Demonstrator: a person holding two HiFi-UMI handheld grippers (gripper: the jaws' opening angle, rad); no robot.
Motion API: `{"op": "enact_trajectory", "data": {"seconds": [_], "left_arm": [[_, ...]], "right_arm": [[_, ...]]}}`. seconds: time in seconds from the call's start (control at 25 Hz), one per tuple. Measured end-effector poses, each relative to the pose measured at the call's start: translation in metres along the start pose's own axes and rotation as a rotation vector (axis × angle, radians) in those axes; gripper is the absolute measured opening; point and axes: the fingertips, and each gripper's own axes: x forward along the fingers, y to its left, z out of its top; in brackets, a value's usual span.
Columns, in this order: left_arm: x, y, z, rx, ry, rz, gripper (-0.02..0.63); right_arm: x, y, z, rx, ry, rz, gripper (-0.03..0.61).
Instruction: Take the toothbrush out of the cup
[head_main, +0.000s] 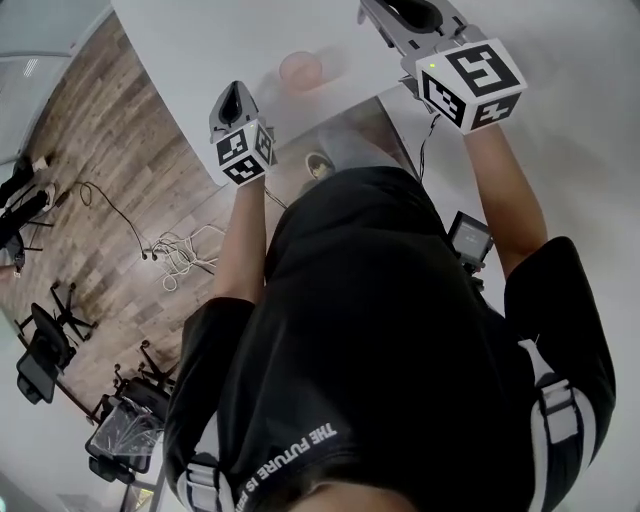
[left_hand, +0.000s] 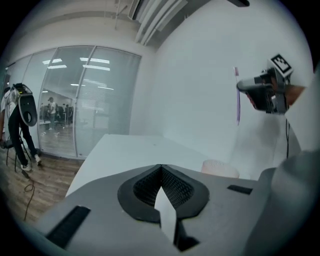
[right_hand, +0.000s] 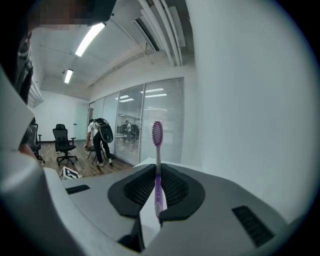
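A purple toothbrush stands upright with its bristle head up, and my right gripper is shut on its handle. In the left gripper view the same toothbrush hangs in the air high above and right of the pink cup. The cup stands on the white table, between the two grippers. My left gripper is shut with nothing in it and sits left of the cup, lower than the right one.
The table's left edge borders a wooden floor with loose cables and office chairs. A person with a backpack bends over by the glass wall. A small black device sits near my right forearm.
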Motion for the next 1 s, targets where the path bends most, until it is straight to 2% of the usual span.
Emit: {"op": "enact_trajectory", "data": {"seconds": [0.2, 0.4, 0.68, 1.0], "left_arm": [[-0.014, -0.007, 0.055, -0.065, -0.068, 0.024, 0.018], [-0.035, -0.020, 0.081, -0.015, -0.071, 0.037, 0.018], [-0.051, -0.049, 0.094, 0.053, -0.089, -0.008, 0.018], [-0.049, -0.058, 0.103, 0.048, -0.096, -0.022, 0.018]], "right_arm": [[-0.013, -0.014, -0.015, 0.021, 0.009, -0.045, 0.046], [-0.027, -0.018, -0.029, 0.060, 0.014, -0.093, 0.046], [-0.042, -0.017, -0.047, 0.111, 0.014, -0.125, 0.046], [-0.053, -0.023, -0.053, 0.124, 0.017, -0.142, 0.046]]}}
